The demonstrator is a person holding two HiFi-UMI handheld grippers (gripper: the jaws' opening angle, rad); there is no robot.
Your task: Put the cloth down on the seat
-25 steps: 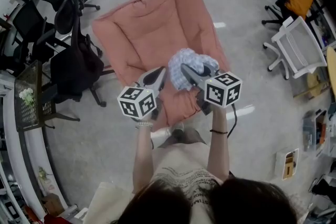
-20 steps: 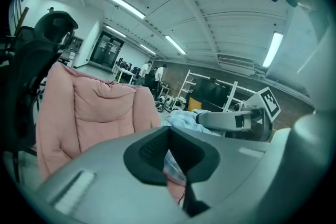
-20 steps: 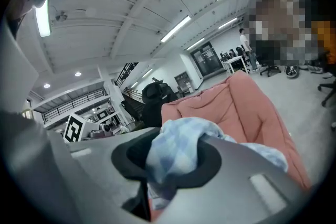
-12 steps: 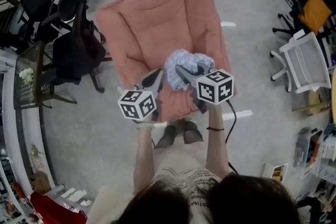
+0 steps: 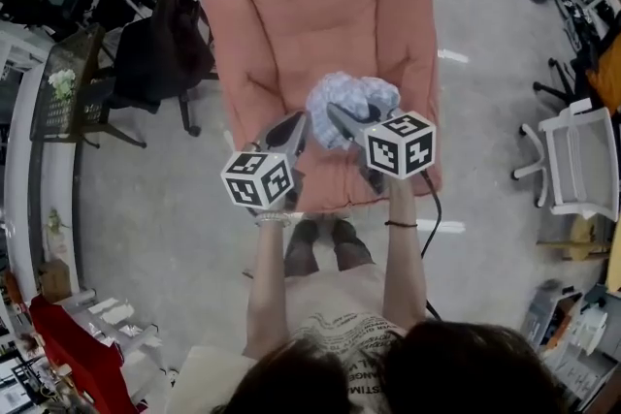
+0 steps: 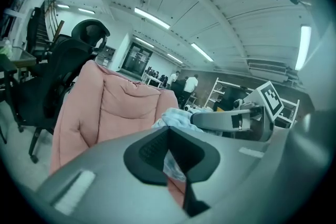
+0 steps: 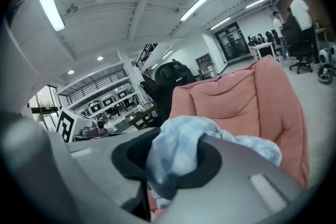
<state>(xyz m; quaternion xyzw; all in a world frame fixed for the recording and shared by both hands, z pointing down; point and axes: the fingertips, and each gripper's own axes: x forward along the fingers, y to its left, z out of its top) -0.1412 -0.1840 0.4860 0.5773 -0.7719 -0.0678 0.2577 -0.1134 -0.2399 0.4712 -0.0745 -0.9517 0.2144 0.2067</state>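
Note:
A crumpled pale blue and white cloth [image 5: 351, 100] hangs above the front half of the pink padded seat [image 5: 291, 24]. My right gripper [image 5: 337, 114] is shut on it. In the right gripper view the cloth [image 7: 176, 147] bulges out between the dark pads [image 7: 210, 165], with the seat's back [image 7: 236, 102] behind. My left gripper [image 5: 297, 120] is just left of the cloth, level with the right one, its tips together and nothing in them. In the left gripper view the left gripper [image 6: 168, 131] points at the seat [image 6: 115, 107], with the cloth [image 6: 176, 118] and the right gripper [image 6: 195, 119] to its right.
Black office chairs [image 5: 155, 44] stand close to the seat's left side, beside a small dark table with flowers [image 5: 63, 87]. A white chair [image 5: 572, 160] is off to the right. The person's shoes [image 5: 325, 247] are at the seat's front edge. A cable [image 5: 427, 228] hangs from the right gripper.
The person has stepped up to the seat. Both grippers and the cloth have moved forward over the seat's front half. The grip on the cloth is unchanged.

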